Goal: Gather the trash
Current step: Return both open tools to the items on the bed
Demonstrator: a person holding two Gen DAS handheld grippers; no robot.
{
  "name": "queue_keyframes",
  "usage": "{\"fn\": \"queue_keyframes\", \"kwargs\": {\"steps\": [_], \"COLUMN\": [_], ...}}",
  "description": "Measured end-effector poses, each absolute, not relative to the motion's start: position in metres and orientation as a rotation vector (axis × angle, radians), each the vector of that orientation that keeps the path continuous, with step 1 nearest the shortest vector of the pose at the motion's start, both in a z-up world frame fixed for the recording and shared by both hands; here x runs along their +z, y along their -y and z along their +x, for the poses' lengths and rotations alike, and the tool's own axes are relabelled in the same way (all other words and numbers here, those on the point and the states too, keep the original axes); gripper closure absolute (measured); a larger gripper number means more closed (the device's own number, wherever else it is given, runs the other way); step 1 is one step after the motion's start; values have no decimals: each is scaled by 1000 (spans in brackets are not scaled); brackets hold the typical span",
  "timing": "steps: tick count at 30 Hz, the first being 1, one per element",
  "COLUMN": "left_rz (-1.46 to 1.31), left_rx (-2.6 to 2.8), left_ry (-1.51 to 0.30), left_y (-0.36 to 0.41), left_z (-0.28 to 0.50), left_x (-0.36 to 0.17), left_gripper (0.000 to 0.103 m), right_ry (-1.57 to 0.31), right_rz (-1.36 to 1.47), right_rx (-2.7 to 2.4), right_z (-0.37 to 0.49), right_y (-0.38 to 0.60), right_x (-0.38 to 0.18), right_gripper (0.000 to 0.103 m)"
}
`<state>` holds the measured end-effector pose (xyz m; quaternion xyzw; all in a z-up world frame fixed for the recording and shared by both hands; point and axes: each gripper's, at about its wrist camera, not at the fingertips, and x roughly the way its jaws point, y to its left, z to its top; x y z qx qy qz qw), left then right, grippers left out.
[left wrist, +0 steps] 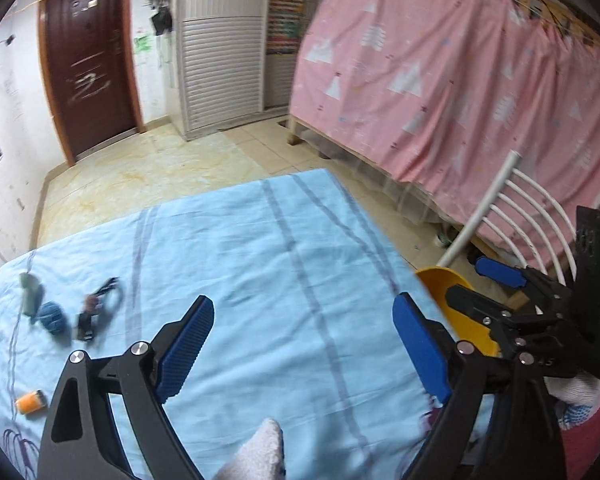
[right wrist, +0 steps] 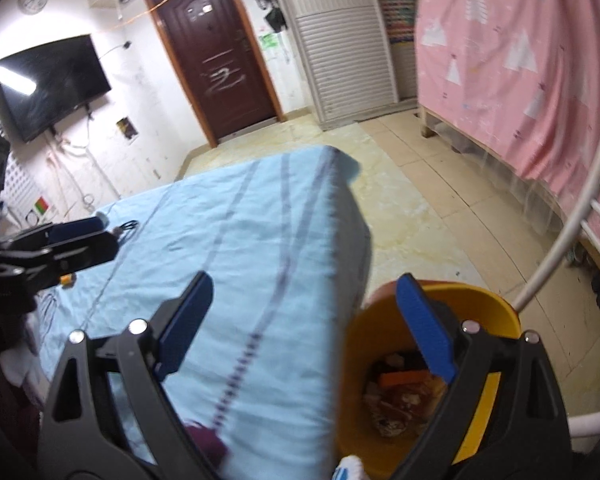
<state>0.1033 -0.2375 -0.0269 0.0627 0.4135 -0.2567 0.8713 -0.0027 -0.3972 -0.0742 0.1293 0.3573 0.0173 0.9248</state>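
Your left gripper [left wrist: 304, 344] stands wide over the blue bed sheet [left wrist: 260, 248] with nothing between its fingers; your right gripper [right wrist: 304, 320] is spread wide too and carries nothing, one finger above the sheet and the other above the yellow bin [right wrist: 496, 312]; the bin stands on the floor just beside the bed edge and holds mixed trash [right wrist: 400, 396]; on the far left part of the sheet lie a blue ball [left wrist: 52, 316], a black cable [left wrist: 100, 308], a grey object [left wrist: 30, 292] and a small orange roll [left wrist: 29, 402], well apart from both grippers.
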Motion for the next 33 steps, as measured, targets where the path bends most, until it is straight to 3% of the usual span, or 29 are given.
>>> {"fn": "queue_keyframes", "kwargs": {"steps": [22,33], "left_rz": [40,18], "left_rx": [-276,-215], "left_ry": [-877,-898], "left_y": [49,-10], "left_z": [134,130], "left_x": [-43,-60], "left_gripper": [20,19], "right_ry": [-835,-865], "right_rz": [35,-35], "right_rx": [260,344], "right_z": [90,119], "right_y": [223,158], "right_x": [-72,-82], "right_gripper": [10,10]}}
